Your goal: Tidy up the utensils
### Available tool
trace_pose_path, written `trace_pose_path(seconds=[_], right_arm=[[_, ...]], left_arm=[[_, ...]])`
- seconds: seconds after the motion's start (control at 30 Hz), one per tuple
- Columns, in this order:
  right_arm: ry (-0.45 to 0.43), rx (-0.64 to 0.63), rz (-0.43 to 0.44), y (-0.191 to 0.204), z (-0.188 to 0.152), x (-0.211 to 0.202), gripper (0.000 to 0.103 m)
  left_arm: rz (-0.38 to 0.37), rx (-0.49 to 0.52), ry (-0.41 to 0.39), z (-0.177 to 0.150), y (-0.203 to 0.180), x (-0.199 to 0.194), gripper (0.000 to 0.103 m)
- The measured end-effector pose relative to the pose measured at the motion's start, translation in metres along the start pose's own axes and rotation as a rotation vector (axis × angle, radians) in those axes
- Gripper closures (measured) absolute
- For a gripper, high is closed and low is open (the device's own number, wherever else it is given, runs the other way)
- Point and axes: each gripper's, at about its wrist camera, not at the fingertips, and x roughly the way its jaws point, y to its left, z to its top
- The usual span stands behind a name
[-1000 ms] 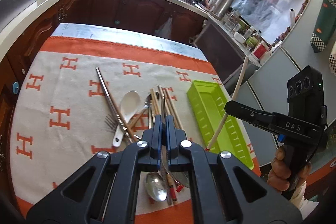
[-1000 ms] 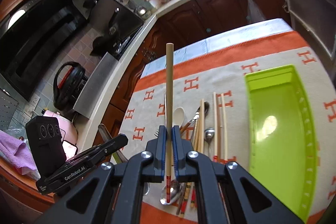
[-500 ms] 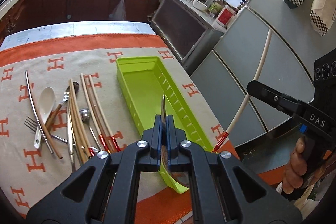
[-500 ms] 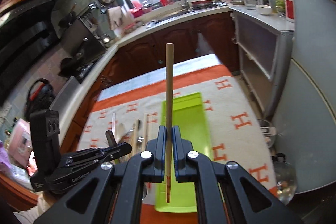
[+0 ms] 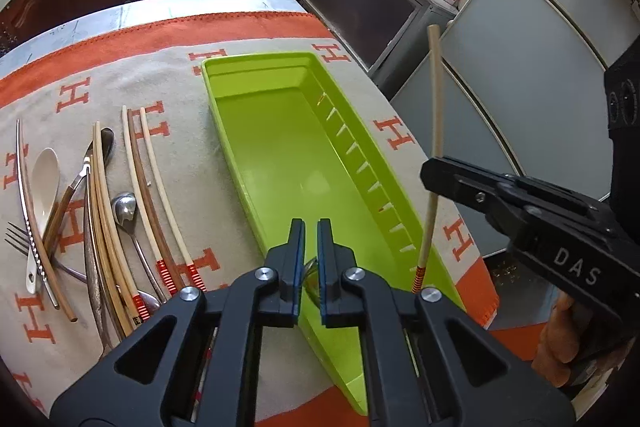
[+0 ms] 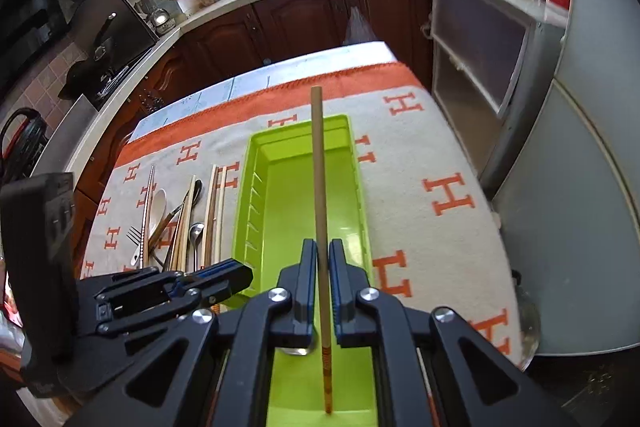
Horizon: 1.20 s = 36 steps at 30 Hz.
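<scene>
- Both grippers are hovering over the near end of the green tray (image 5: 280, 155), which is lying on the orange-and-cream cloth (image 5: 168, 39) covering the desk.
- Right gripper (image 6: 322, 275): its fingers have just been opening, and a narrow gap is showing around the pale chopstick (image 6: 319, 195) standing between them, its red-banded tip reaching down inside the tray.
- Judgement: the chopstick is being let go. Doing this well means keeping the tip low over the tray floor and tilting the shaft along the tray's length, so it is falling flat rather than tipping over the rim.
- Left gripper (image 5: 311, 255): fingers are standing narrow on a thin metal utensil (image 5: 311, 269), only a sliver of which is showing; which kind, cannot tell.
- Its drop should be waiting until the chopstick has settled, so the two are not colliding.
- Remaining utensils (image 5: 100, 219), chopsticks, spoons and a fork, are lying in a loose row on the cloth left of the tray.
</scene>
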Motion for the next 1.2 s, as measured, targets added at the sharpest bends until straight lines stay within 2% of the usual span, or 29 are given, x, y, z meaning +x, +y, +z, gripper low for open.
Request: trace_pose_path(seconds=[0.07, 0.17, 0.23, 0.27, 0.33, 0.37, 0.57, 0.7, 1.1, 1.2], right_arm=[[0.032, 0.029, 0.018, -0.003, 0.0, 0.012, 0.095], [0.051, 0.066, 0.033, -0.006, -0.001, 0.024, 0.085], [0.048, 0.092, 0.045, -0.008, -0.002, 0.027, 0.079], [0.047, 0.098, 0.052, -0.008, -0.002, 0.027, 0.079], [0.044, 0.105, 0.069, -0.008, -0.004, 0.026, 0.079], [0.044, 0.104, 0.074, -0.007, -0.004, 0.026, 0.079], [0.064, 0.065, 0.084, 0.005, -0.009, 0.028, 0.079], [0.087, 0.063, 0.078, 0.008, -0.013, 0.033, 0.079], [0.115, 0.007, 0.119, 0.041, -0.029, 0.028, 0.079], [0.116, -0.01, 0.121, 0.052, -0.032, 0.025, 0.08]], left_arm=[[-0.004, -0.008, 0.001, 0.003, 0.003, -0.001, 0.1], [-0.003, -0.03, 0.005, 0.007, 0.01, -0.003, 0.097], [-0.01, -0.048, -0.001, 0.007, 0.015, -0.009, 0.084], [-0.012, -0.056, -0.013, 0.007, 0.017, -0.013, 0.079], [-0.023, -0.066, -0.041, 0.007, 0.02, -0.022, 0.061], [-0.02, -0.072, -0.059, 0.008, 0.021, -0.026, 0.059], [0.001, -0.122, -0.122, 0.01, 0.034, -0.052, 0.058], [0.052, -0.149, -0.14, 0.001, 0.049, -0.07, 0.058], [0.247, -0.226, -0.13, -0.067, 0.095, -0.114, 0.058], [0.269, -0.242, -0.122, -0.081, 0.105, -0.121, 0.058]])
